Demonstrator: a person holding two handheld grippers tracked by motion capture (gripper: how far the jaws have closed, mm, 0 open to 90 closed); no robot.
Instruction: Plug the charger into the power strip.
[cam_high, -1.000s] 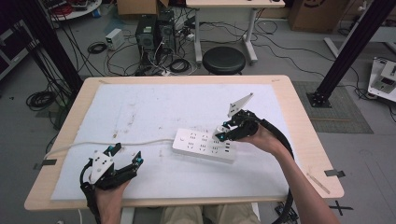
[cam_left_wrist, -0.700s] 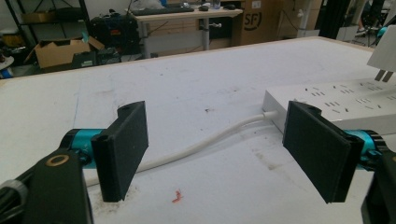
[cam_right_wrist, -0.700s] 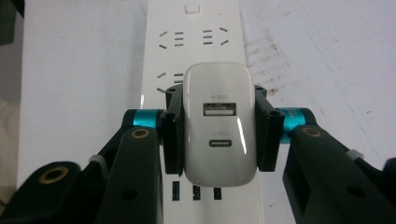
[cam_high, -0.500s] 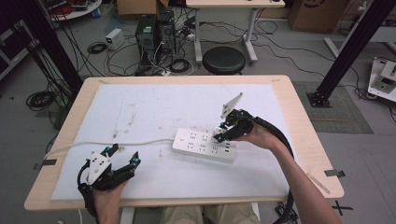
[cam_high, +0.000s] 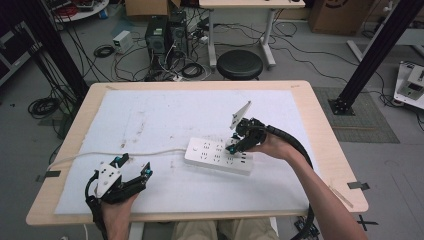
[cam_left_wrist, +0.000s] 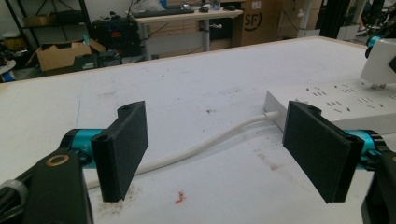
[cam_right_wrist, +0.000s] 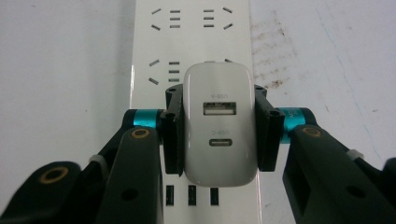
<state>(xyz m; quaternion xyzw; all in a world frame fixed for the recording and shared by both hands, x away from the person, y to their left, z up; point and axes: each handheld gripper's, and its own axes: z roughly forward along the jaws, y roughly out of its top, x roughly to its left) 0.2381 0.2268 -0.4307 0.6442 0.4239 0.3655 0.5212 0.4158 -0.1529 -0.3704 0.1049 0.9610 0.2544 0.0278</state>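
A white power strip (cam_high: 218, 156) lies on the white mat near the table's middle, its cord (cam_high: 125, 154) running off to the left. In the right gripper view a white USB charger (cam_right_wrist: 219, 123) sits clamped between the black jaws, directly over the strip (cam_right_wrist: 191, 37). My right gripper (cam_high: 235, 145) is shut on that charger at the strip's right part. Whether the charger's prongs are in a socket is hidden. My left gripper (cam_high: 134, 170) rests at the front left, open, nothing between its pads (cam_left_wrist: 122, 149). Its view shows the strip (cam_left_wrist: 336, 105) and cord (cam_left_wrist: 210, 144) ahead.
The wooden table (cam_high: 325, 150) carries a white mat (cam_high: 165, 115) with smudges. Beyond the far edge stand a black stool (cam_high: 240, 64), computer boxes and loose cables on the floor. A black frame post (cam_high: 372, 55) rises at the right.
The right gripper with the charger has shifted slightly over the strip's right part. The left gripper has stayed where it was.
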